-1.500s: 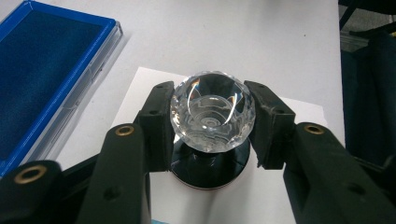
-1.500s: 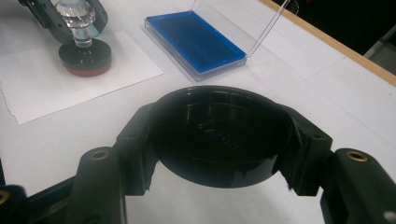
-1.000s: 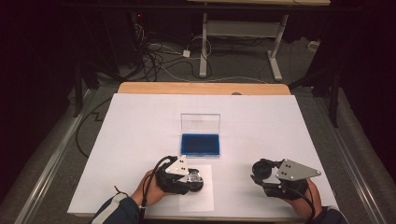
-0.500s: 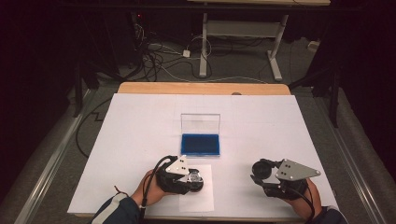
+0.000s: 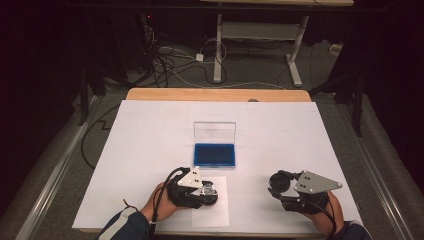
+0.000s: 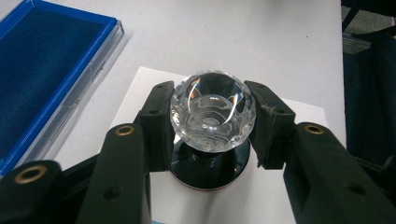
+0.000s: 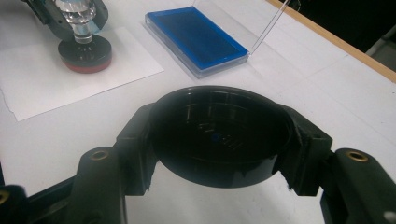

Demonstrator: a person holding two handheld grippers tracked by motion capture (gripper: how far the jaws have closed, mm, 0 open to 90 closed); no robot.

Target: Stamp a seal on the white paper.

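White-covered table (image 5: 150,150), seen from above, with a bare wooden strip along its far edge. Near the centre lies a shallow clear case (image 5: 215,154) with a blue lining; its transparent lid (image 5: 215,132) stands open and roughly upright at the far side, and the long axis of the case runs left to right. No label or writing can be read on the case or on any other item.

A small white paper sheet (image 5: 220,210) lies on the table near the front edge, left of centre. On it stands a stamp (image 6: 212,135) with a faceted clear knob (image 6: 212,112) above a round black base showing a reddish lower rim in the right gripper view. Its long axis is vertical, knob uppermost, base down on the paper.

The left gripper (image 6: 212,122) is closed on the stamp, its two black pads pressing the knob from opposite sides. A hand (image 5: 157,205) in a striped cuff holds this gripper.

The right gripper (image 7: 219,144), near the front edge at right of centre and well apart from the stamp, is clamped across a round black cap (image 7: 219,135). The cap's hollow side faces up; it is held just above or at the table surface, which of the two cannot be told.
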